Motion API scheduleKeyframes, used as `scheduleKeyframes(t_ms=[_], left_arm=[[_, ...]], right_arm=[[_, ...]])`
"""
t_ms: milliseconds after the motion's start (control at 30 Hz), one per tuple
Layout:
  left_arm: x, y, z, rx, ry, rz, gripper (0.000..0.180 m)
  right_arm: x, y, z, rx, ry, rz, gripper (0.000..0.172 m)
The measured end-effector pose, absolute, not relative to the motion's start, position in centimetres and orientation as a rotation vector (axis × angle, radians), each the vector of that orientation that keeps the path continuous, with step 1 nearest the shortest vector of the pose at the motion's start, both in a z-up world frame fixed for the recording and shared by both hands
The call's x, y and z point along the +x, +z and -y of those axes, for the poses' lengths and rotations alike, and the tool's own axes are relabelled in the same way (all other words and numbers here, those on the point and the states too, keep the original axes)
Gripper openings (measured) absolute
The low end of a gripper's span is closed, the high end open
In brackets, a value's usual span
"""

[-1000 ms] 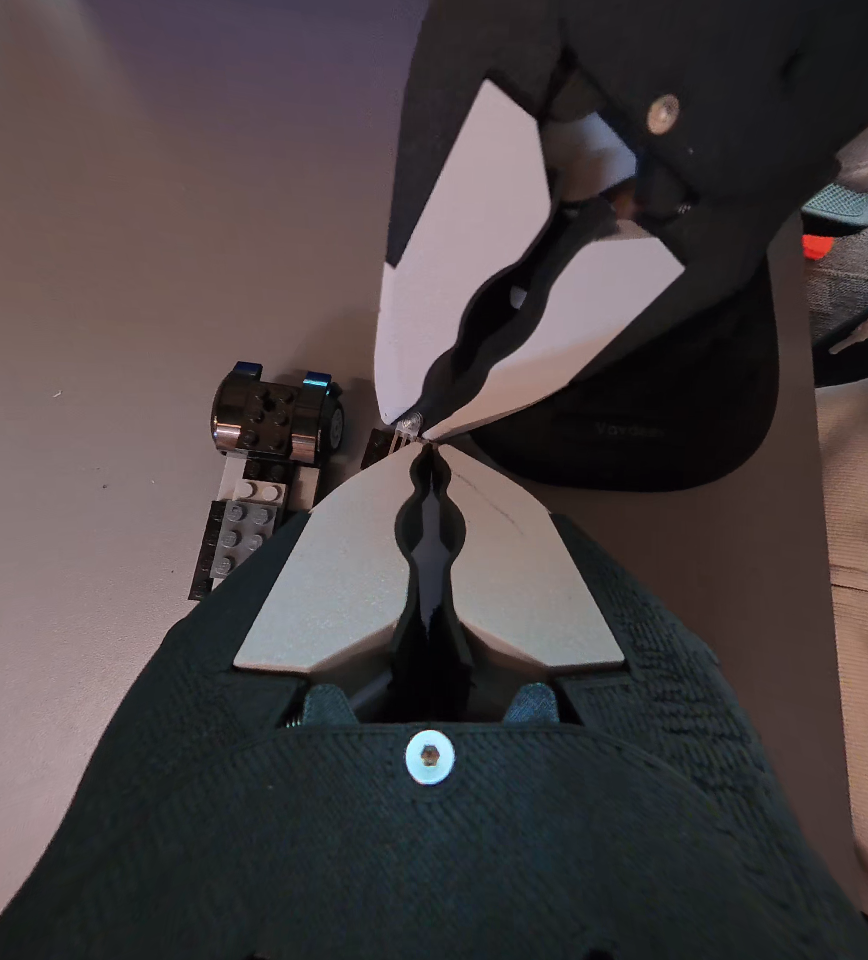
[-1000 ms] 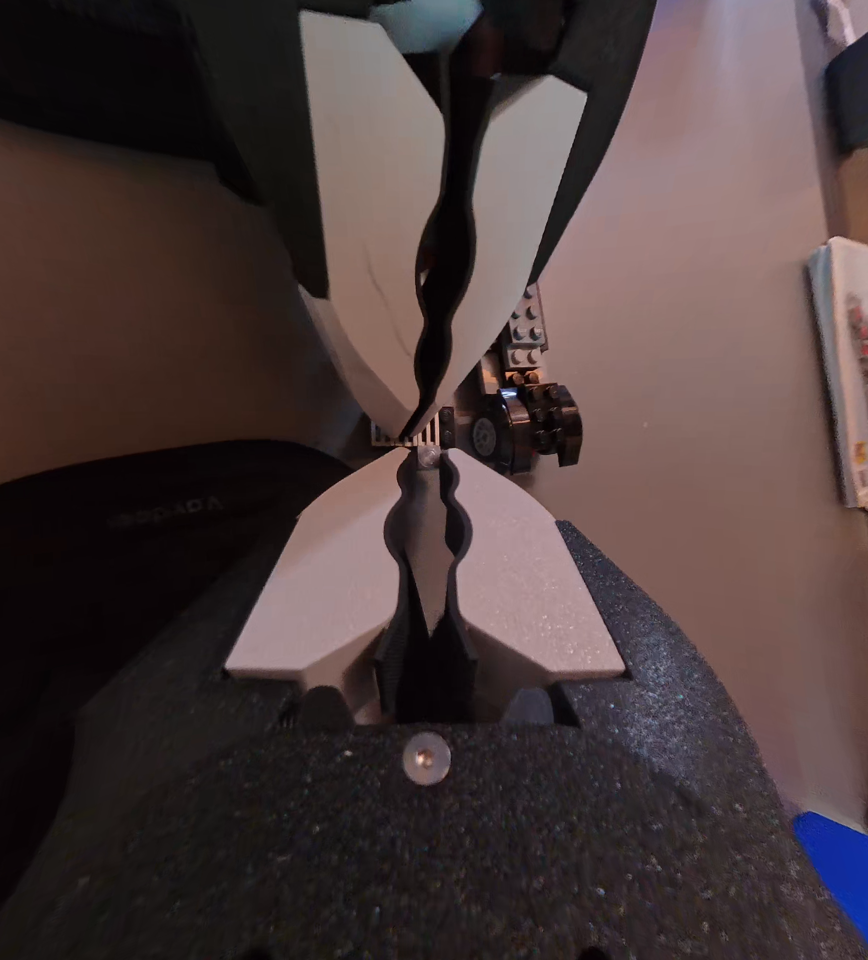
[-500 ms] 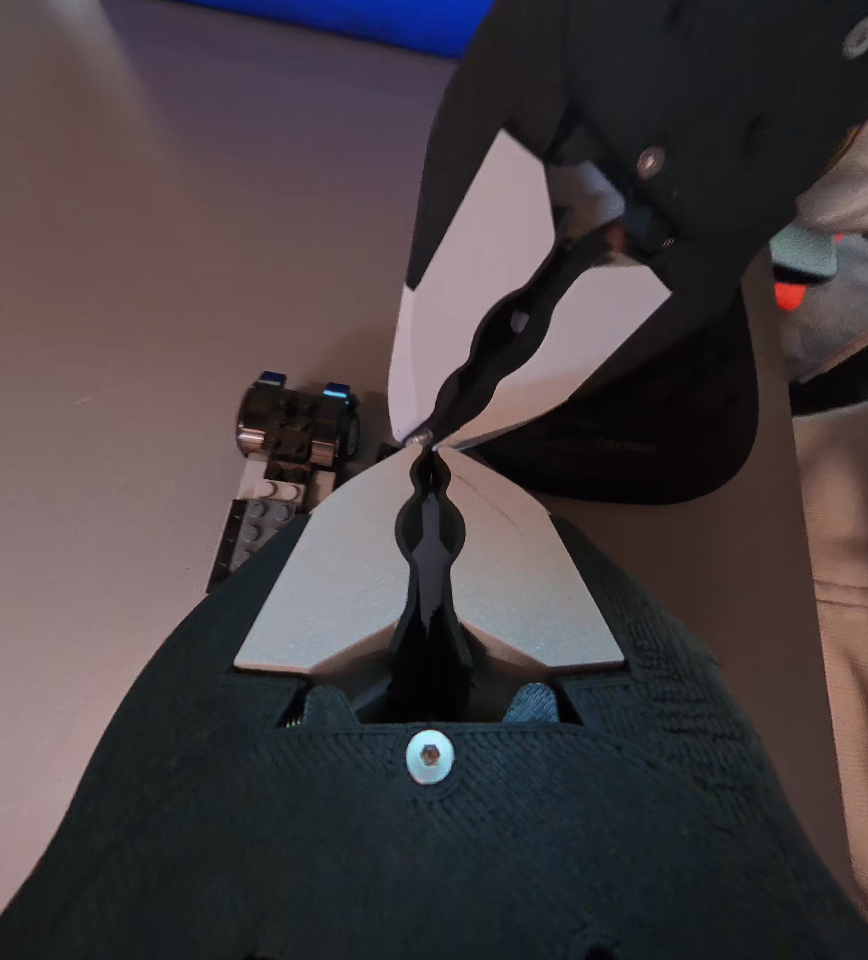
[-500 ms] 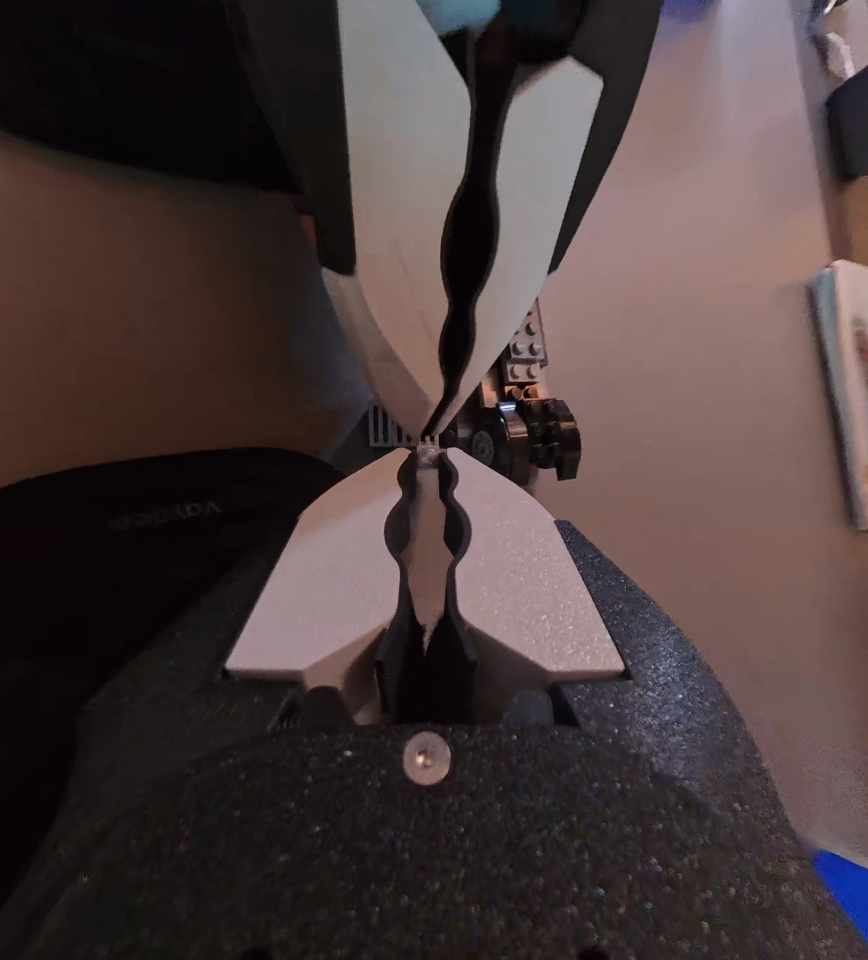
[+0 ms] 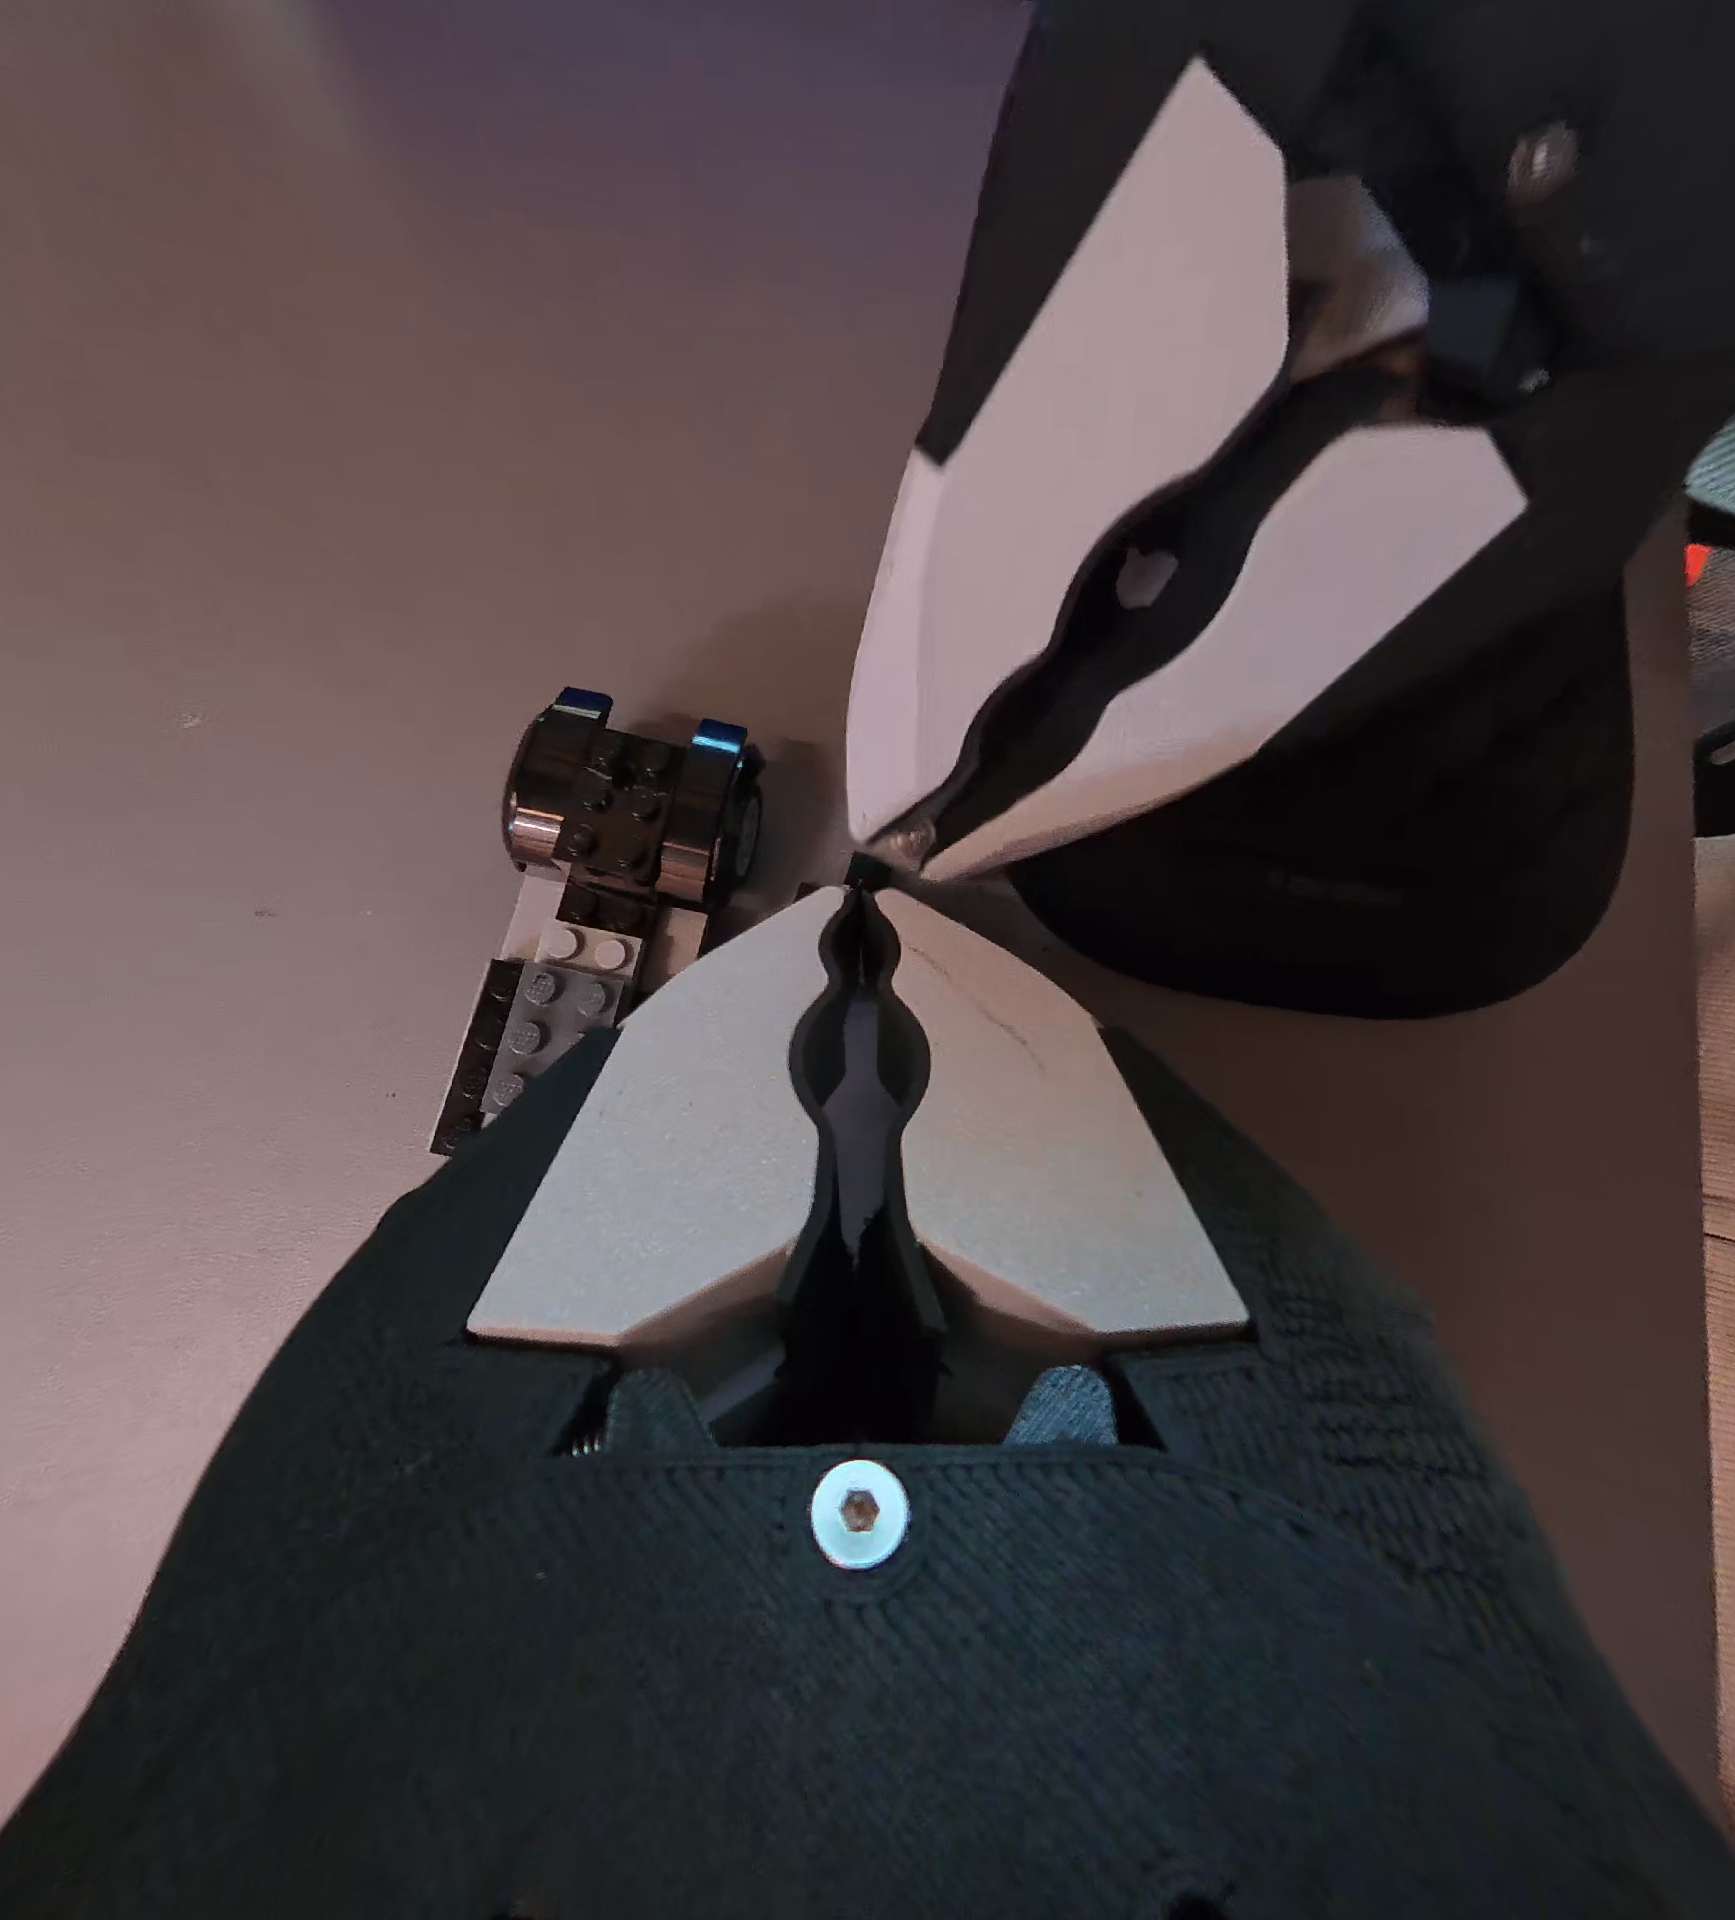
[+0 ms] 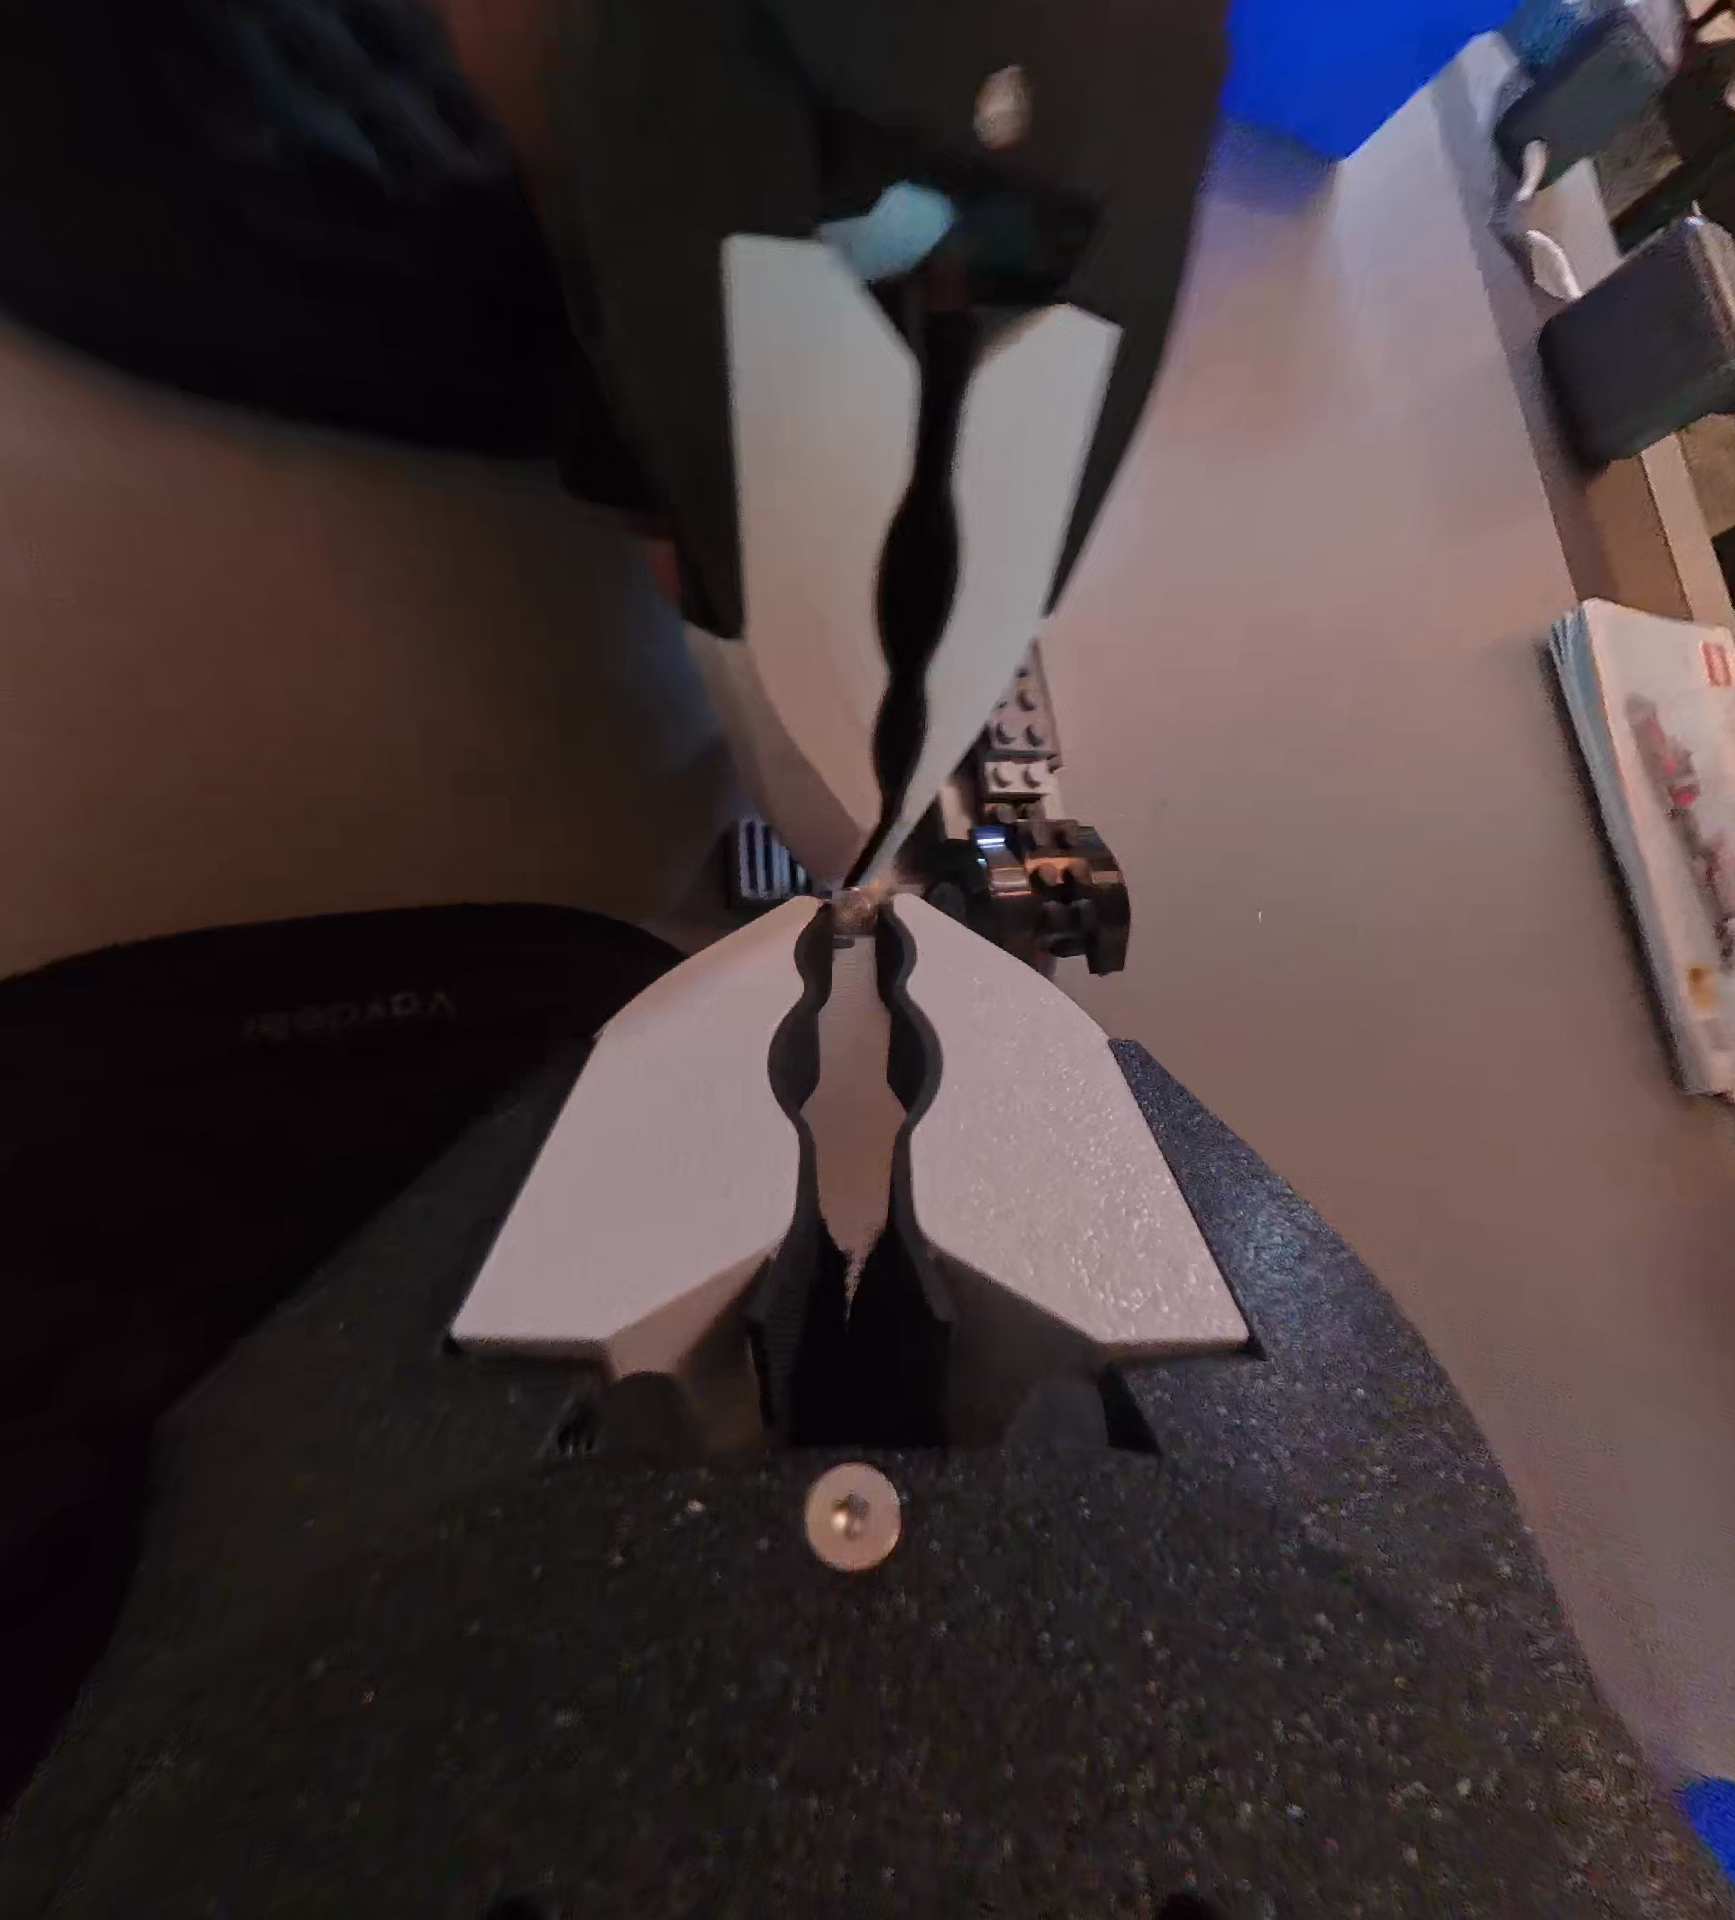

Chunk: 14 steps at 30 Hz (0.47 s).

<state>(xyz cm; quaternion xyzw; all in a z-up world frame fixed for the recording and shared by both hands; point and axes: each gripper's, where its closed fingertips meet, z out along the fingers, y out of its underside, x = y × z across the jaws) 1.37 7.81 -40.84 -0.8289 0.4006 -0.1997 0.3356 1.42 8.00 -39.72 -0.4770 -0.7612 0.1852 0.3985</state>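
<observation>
My left gripper (image 5: pixel 858 896) is shut, its tips hovering just above the table. A tiny black piece (image 5: pixel 868 871) sits right at its tips; I cannot tell if it is pinched. My right gripper (image 6: pixel 852 912) is shut on a small grey round piece (image 6: pixel 855 906), which also shows in the left wrist view (image 5: pixel 913 831). The two grippers meet tip to tip. The right gripper (image 5: pixel 907 836) comes in from the upper right in the left wrist view. The left gripper (image 6: pixel 858 883) comes down from above in the right wrist view.
A small brick car with black wheels and grey plates (image 5: pixel 624 821) lies on the table beside the tips, also (image 6: pixel 1050 894). A black-and-white striped tile (image 6: pixel 754 857) lies by the left finger. A black cap (image 5: pixel 1310 914) and a booklet (image 6: pixel 1694 852) lie nearby. Left and right tips are no more than a few centimetres apart.
Both grippers stay tip to tip. The right gripper keeps the grey round piece. The views have tilted and shifted slightly; the brick car has not moved.
</observation>
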Motion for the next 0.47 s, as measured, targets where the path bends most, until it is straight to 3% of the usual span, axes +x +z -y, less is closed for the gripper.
scheduleKeyframes(t_ms=[100,200,367,400,467], left_arm=[[1.3,-40.5,-7.9,-2.167,-0.592,-1.001,0.000],[1.1,-36.8,-8.4,-1.979,-0.767,-0.841,0.000],[0.8,-28.6,-7.1,-1.537,-1.452,-0.455,0.000],[1.2,-27.9,-6.6,-1.501,-1.597,-0.424,0.021],[2.0,-27.2,-5.5,-1.456,-1.812,-0.412,0.025]], right_arm=[[1.6,-36.4,-8.2,-1.218,0.719,1.704,0.008],[2.4,-31.0,-7.1,-0.977,0.975,1.456,0.008],[3.2,-26.2,-5.6,-0.667,1.061,1.283,0.008],[3.1,-26.0,-5.3,-0.630,1.050,1.293,0.008],[2.6,-25.8,-4.7,-0.590,1.037,1.318,0.008]])
